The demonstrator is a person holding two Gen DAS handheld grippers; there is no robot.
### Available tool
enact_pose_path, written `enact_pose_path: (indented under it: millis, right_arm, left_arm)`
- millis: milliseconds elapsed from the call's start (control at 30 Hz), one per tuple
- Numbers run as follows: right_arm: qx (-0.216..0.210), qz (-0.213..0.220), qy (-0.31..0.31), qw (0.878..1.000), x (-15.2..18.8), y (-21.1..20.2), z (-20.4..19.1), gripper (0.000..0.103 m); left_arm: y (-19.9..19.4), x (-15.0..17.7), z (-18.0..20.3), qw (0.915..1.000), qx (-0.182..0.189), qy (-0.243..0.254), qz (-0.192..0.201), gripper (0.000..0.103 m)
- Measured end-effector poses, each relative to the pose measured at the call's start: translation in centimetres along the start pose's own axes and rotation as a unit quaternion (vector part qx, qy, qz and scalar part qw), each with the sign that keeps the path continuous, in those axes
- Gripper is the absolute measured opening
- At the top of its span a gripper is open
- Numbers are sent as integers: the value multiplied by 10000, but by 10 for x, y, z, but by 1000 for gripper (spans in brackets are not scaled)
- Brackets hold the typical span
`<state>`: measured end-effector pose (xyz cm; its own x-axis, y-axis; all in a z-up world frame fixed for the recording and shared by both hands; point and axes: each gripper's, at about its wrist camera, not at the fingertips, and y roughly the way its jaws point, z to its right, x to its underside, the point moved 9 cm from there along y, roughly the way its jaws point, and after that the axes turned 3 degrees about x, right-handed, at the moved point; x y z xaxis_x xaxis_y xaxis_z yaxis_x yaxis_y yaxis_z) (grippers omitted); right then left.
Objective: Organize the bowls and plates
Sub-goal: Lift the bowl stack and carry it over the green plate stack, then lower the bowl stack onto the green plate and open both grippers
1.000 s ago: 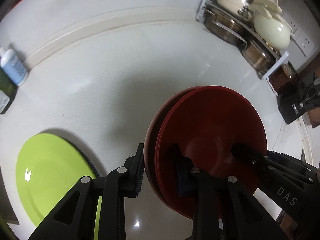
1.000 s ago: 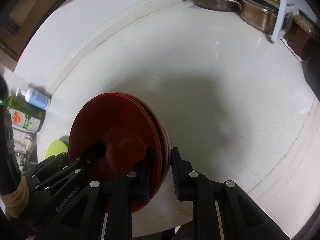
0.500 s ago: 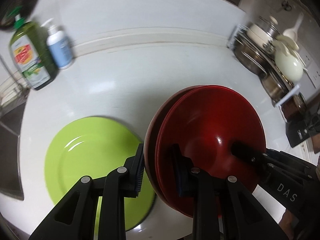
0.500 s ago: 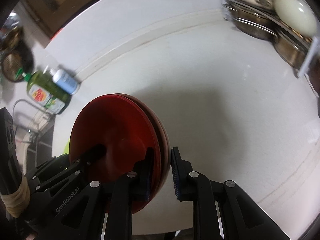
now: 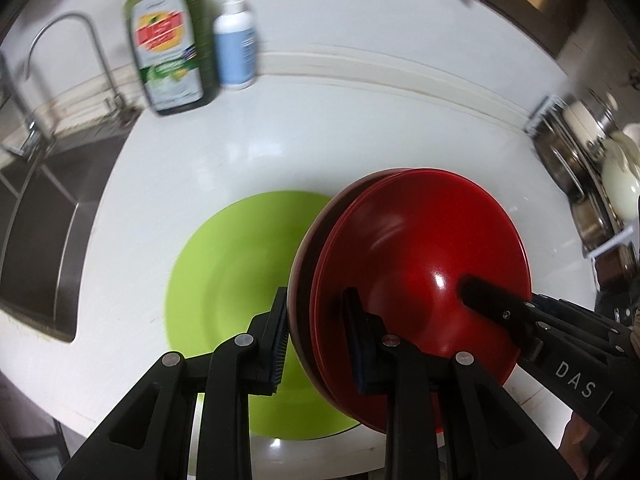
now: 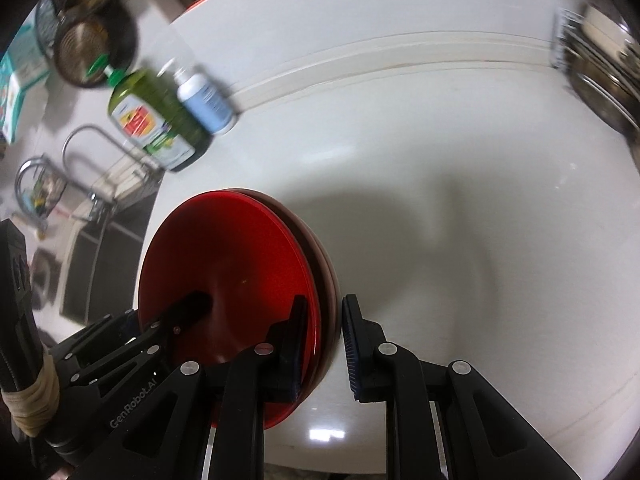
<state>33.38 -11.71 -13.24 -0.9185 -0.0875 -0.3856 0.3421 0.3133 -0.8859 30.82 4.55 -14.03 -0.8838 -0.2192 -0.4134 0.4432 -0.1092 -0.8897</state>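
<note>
Two black grippers hold a stack of red plates (image 5: 420,264) on edge above a white counter (image 5: 360,128). The left gripper (image 5: 318,344) clamps one rim, the right gripper (image 6: 322,346) the opposite rim, jaws narrow. Beneath lies a lime green plate (image 5: 232,264). Farther back stand a green soap bottle (image 5: 170,36), a white pump bottle (image 5: 235,46) and a sink (image 5: 36,216)

Glossy red plates (image 5: 420,240), lime-green plate (image 5: 240,264), white counter (image 5: 320,140), green soap bottle (image 5: 172,44)
</note>
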Motion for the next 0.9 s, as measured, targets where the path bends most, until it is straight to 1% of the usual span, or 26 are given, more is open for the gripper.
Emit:
enact_pose_path:
  millis: [167, 333, 500, 633, 900]
  right_arm:
    - [-114, -205, -279, 9993, 2, 16, -30, 19]
    - [-223, -426, -451, 9978, 6, 32, -52, 19]
    - [-246, -669, -540, 9960, 13, 50, -65, 19]
    - [-222, -807, -518, 9951, 15, 61, -69, 19]
    - [-164, -952, -436, 9944, 14, 73, -69, 19]
  left_arm:
    - [3, 5, -30, 9996, -124, -255, -74, 26]
    - [11, 11, -52, 9985, -184, -460, -227, 26]
    - [21, 15, -60, 9977, -172, -544, -377, 26]
    - [28, 15, -63, 9971, -152, -561, -492, 26]
    - [37, 11, -63, 9968, -64, -526, -605, 26]
